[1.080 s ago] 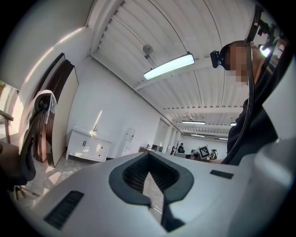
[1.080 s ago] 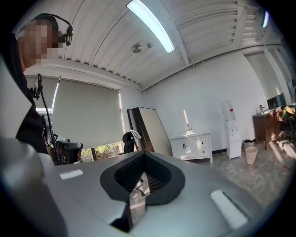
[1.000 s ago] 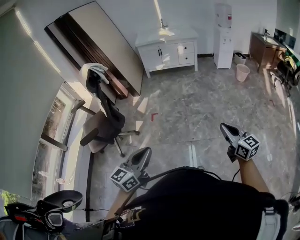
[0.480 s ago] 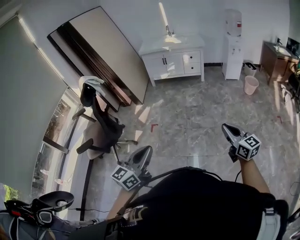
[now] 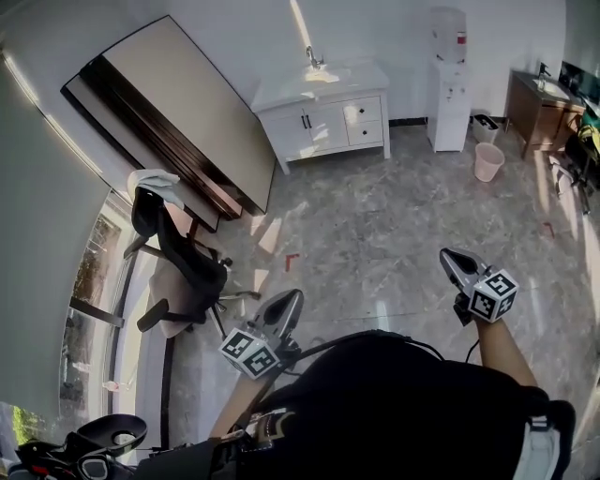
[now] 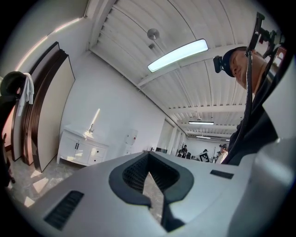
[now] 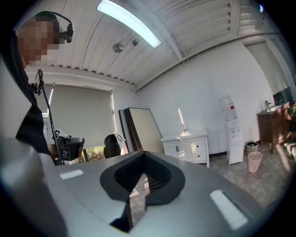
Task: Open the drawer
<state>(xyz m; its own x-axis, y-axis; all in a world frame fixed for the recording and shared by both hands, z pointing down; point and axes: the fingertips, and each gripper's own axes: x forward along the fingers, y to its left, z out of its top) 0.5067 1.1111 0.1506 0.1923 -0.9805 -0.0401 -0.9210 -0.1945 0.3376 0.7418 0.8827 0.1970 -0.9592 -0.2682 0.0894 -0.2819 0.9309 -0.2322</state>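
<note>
Since a second before, the black office chair (image 5: 178,272) had slid left in the head view, while your two grippers kept their spots. Your left gripper (image 5: 291,305) and right gripper (image 5: 452,258) were both pressed together, empty. The one white two-drawer cabinet (image 5: 323,117) stood at upper centre, well apart from both.

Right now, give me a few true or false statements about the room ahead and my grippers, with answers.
The white sink cabinet stands against the far wall. True.
Its drawers are pulled open. False: they look shut.
The right gripper is shut on a drawer handle. False: it is shut on nothing, far from the cabinet.
A pink waste bin stands near the white water dispenser. True.
The black office chair stands right of the cabinet. False: it is left of it.
</note>
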